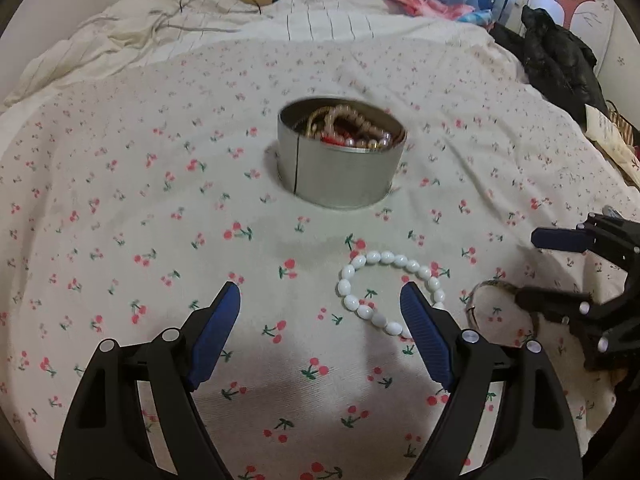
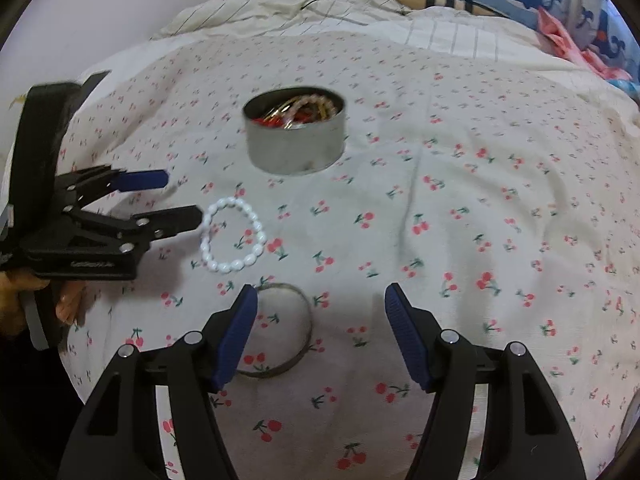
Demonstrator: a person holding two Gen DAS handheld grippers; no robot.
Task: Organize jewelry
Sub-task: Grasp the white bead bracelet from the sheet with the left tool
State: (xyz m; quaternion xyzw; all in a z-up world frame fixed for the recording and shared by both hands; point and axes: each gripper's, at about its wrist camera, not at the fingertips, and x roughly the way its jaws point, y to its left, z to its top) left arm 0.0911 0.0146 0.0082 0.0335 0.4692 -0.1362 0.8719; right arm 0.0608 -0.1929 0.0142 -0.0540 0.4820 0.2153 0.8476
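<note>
Left gripper, jaws spread and empty, poised over the white bead bracelet on the cherry-print sheet. Right gripper, likewise open, straddles the metal bangle. Best practice: pinch one strand cleanly, then carry it to the tin.

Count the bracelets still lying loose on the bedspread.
2: a white bead bracelet in front of the tin, and a thin metal bangle nearer the camera. More fill the tin.
</note>
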